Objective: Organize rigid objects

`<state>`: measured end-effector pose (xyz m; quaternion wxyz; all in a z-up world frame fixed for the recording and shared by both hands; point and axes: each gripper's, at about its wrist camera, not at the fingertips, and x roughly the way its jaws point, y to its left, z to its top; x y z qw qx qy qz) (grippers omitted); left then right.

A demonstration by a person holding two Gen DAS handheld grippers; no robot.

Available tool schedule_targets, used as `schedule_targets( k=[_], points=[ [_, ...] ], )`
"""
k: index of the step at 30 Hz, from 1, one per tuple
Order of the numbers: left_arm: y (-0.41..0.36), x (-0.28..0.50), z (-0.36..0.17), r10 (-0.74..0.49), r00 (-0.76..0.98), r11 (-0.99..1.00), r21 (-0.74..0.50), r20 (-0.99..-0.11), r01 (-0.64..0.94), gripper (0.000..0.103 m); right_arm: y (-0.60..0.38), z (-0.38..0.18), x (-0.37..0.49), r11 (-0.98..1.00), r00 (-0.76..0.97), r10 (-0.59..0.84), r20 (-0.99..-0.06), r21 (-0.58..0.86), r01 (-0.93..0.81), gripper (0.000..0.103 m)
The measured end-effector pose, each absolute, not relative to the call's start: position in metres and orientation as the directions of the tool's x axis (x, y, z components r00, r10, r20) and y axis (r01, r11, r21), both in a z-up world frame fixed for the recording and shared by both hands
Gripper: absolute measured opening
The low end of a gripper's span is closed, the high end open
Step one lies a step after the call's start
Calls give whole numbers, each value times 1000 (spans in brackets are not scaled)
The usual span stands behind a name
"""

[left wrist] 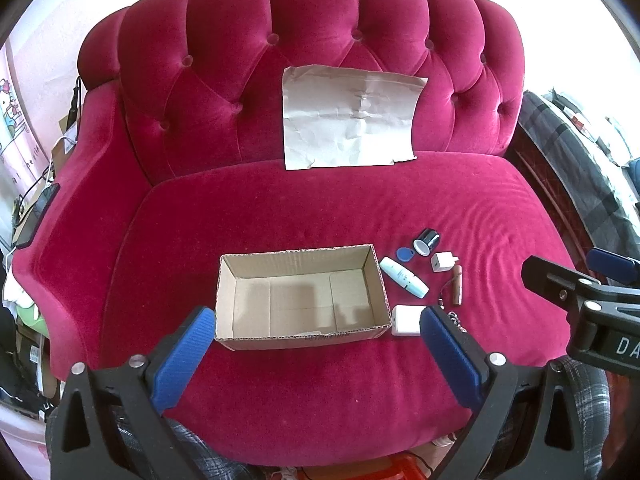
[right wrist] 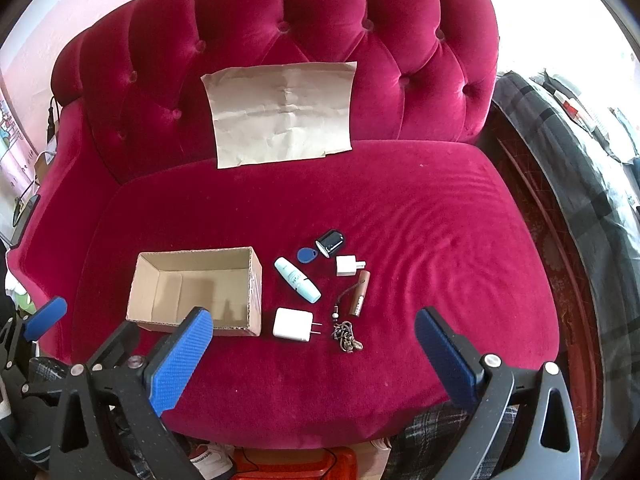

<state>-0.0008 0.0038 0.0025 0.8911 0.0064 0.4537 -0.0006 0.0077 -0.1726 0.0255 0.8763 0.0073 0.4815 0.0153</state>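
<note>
An open, empty cardboard box [left wrist: 302, 296] [right wrist: 196, 290] sits on the red sofa seat. To its right lie a pale green tube [right wrist: 297, 280] [left wrist: 403, 277], a blue key fob [right wrist: 307, 255], a black cylinder [right wrist: 330, 242], a small white plug cube [right wrist: 346, 265], a large white charger [right wrist: 293, 324] [left wrist: 406, 320], a brown stick with a cord [right wrist: 360, 293] and a key chain [right wrist: 346, 336]. My left gripper [left wrist: 316, 328] is open and empty, near the box's front. My right gripper [right wrist: 314, 334] is open and empty, just in front of the small items.
A creased sheet of paper [right wrist: 282, 112] leans on the sofa backrest [right wrist: 320, 20]. A dark bed edge with a plaid blanket [right wrist: 580, 184] runs along the right. Cables and clutter [left wrist: 32, 200] lie past the left armrest. An orange object [right wrist: 296, 464] sits below the seat's front edge.
</note>
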Motion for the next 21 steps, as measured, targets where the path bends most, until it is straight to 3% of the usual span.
schedule_targets(
  k=[21],
  points=[
    [18, 13, -7, 5, 582, 1000, 2, -813, -5, 103, -170, 21, 16, 1000, 537, 15, -843, 9, -15, 103]
  ],
)
